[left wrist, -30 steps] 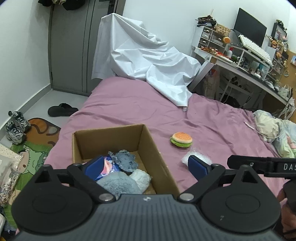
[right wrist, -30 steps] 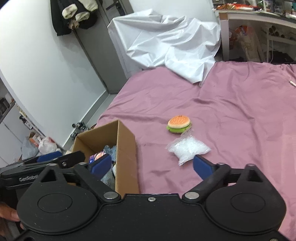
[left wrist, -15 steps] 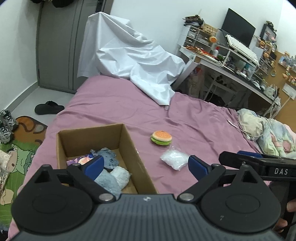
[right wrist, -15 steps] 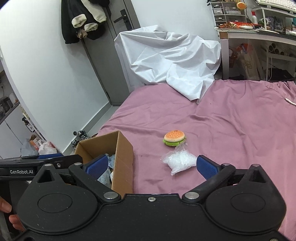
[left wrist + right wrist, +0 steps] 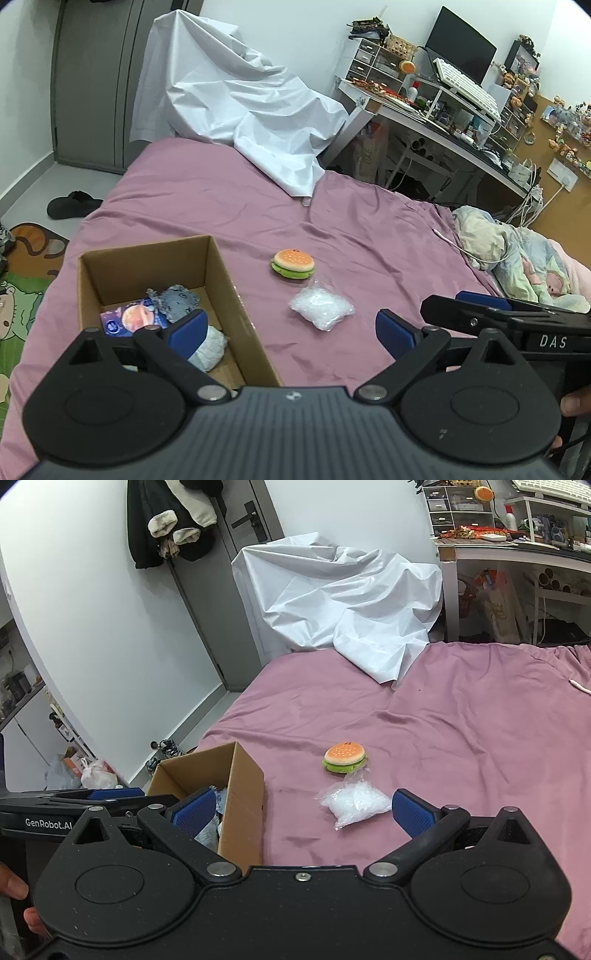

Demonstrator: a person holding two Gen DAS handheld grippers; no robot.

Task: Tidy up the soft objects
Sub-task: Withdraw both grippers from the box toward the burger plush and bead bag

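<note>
A bed with a mauve sheet fills most of both views, and a crumpled white cover is heaped at its far end, around 12 o'clock from the left wrist camera. A cluttered desk runs along the wall at about 2 o'clock, and a bundled pale blanket lies on the bed at 3 o'clock. An open cardboard box sits on the sheet at roughly 10 o'clock in the left view and 9 o'clock in the right view; inside it lie a colourful printed packet, a grey-blue plush piece and a pale grey soft lump. Outside the box, near the middle of the sheet, a plush burger rests at about 12 o'clock, and just beside it, toward the cameras, lies a clear bag of white filling; the two look almost touching in the right view, burger above bag. The left gripper hangs low over the box's near right corner with its blue-padded jaws spread wide and nothing between them. The right gripper likewise has its jaws wide apart and empty, with the bag of filling lying on the sheet ahead of the gap, closer to the right finger.
</note>
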